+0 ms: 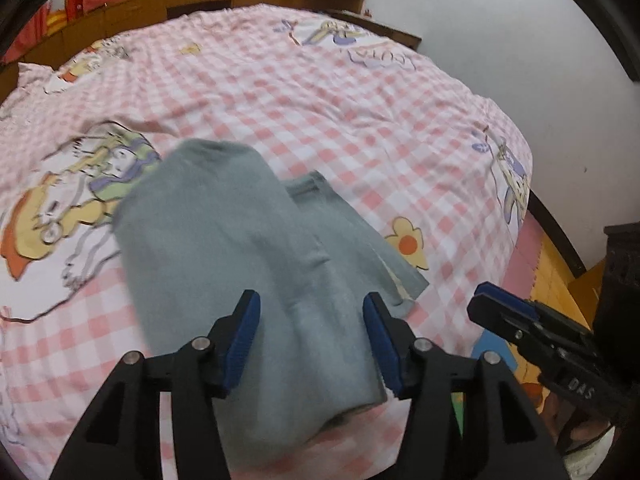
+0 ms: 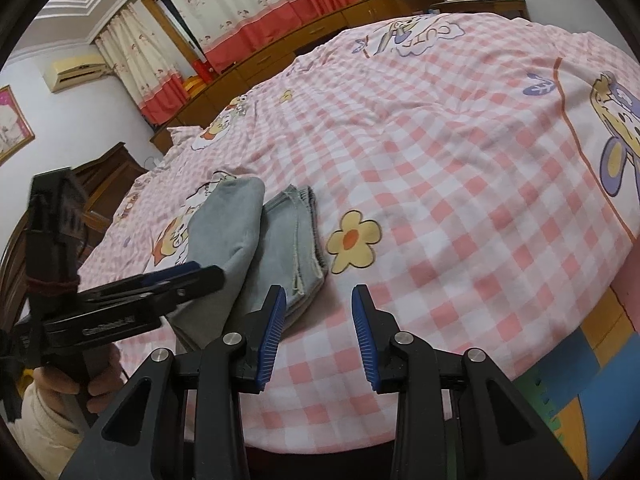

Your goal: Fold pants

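The left gripper [image 1: 311, 338] hangs over the near edge of the bed, its blue pads [image 1: 243, 340] standing well apart with nothing clamped. The grey pants [image 1: 224, 256] lie under and between them, but neither pad presses on the cloth; the left pad overlaps the fabric in the view, and whether it grazes it cannot be told. The right gripper [image 2: 319, 332] sits just beside the pants, to their right, jaws parted to a moderate gap and empty, only the checked bedsheet [image 2: 460, 200] showing between its pads [image 2: 366, 338]. In the left wrist view the right gripper [image 1: 500, 308] appears edge-on at the right, past the bundle's corner and clear of it. A hand [image 2: 68, 384] in a pale sleeve grips the left tool's handle at the lower left of the right wrist view.

The pants rest folded on the pink-and-white sheet near its front edge. Their long axis runs from the near edge away across the bed, leaning a little leftward in the left wrist view. The top fold is a rounded, puffed layer whose far end is a soft curved bend. Beneath it and offset to the right, a flatter layer with visible seams and a hem sticks out, lying nearly parallel.

Beyond the pants, a yellow flower print [image 2: 354, 246] lies to their right, cartoon figures to their left. Farther still, wooden cabinets [image 2: 320, 32] and red-and-cream curtains [image 2: 260, 4] line the wall.
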